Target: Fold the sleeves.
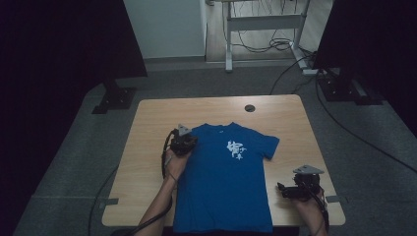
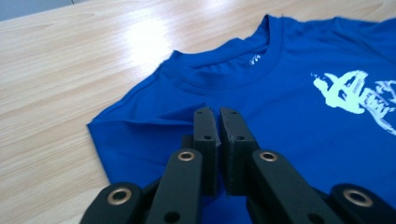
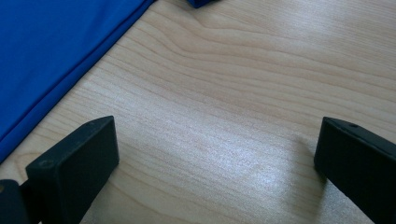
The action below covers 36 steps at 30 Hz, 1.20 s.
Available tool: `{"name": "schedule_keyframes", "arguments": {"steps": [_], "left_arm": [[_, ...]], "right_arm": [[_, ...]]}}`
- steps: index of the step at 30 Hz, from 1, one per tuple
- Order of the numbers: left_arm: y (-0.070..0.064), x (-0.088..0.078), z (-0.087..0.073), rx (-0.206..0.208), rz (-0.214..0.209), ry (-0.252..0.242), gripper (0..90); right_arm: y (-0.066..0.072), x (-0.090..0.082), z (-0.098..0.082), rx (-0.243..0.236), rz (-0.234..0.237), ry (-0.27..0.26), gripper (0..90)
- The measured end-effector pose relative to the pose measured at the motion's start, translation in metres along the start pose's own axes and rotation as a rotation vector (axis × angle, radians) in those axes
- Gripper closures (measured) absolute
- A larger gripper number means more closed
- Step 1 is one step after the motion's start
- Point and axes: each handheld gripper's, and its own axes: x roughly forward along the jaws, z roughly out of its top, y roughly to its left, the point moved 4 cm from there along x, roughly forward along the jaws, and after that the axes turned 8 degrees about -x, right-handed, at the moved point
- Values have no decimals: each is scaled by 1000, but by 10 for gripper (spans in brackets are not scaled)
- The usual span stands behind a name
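Note:
A blue T-shirt (image 1: 221,187) with a white chest print (image 1: 236,150) lies flat, front up, on the wooden table (image 1: 147,147); its hem reaches the near edge. My left gripper (image 1: 192,141) rests over the shirt's left shoulder, below the collar (image 2: 261,51). Its jaws (image 2: 218,114) are shut together above the blue cloth (image 2: 289,135), and I cannot tell whether a fold is pinched between them. My right gripper (image 1: 282,189) stands open over bare wood (image 3: 217,149), just right of the shirt's side edge (image 3: 46,46). The right sleeve (image 1: 269,145) is spread out.
A round cable hole (image 1: 250,107) sits near the table's far edge. Black stands (image 1: 115,96) flank the table on the grey floor, cables (image 1: 344,130) run along the right, and a white desk frame (image 1: 263,22) stands behind.

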Motion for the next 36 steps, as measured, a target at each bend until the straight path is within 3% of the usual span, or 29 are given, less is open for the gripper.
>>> {"name": "schedule_keyframes", "arguments": {"steps": [5,10,13,16,21,27,36], "left_arm": [[-7,14,-4,21,5,37,841],[-11,30,-13,72,15,102,789],[-10,32,-15,61,-10,104,693],[-10,22,-13,89,-5,80,606],[1,2,-6,74,-1,46,536],[27,-21,-9,-2,-14,31,486],[44,-41,-16,-58,-39,11,437]], "right_arm": [[0,0,0,-2,2,0,0],[0,0,0,-4,4,0,0],[0,0,0,-4,4,0,0],[0,0,0,-6,6,0,0],[0,0,0,-7,6,0,0],[0,0,0,-8,6,0,0],[0,0,0,-7,6,0,0]]}}
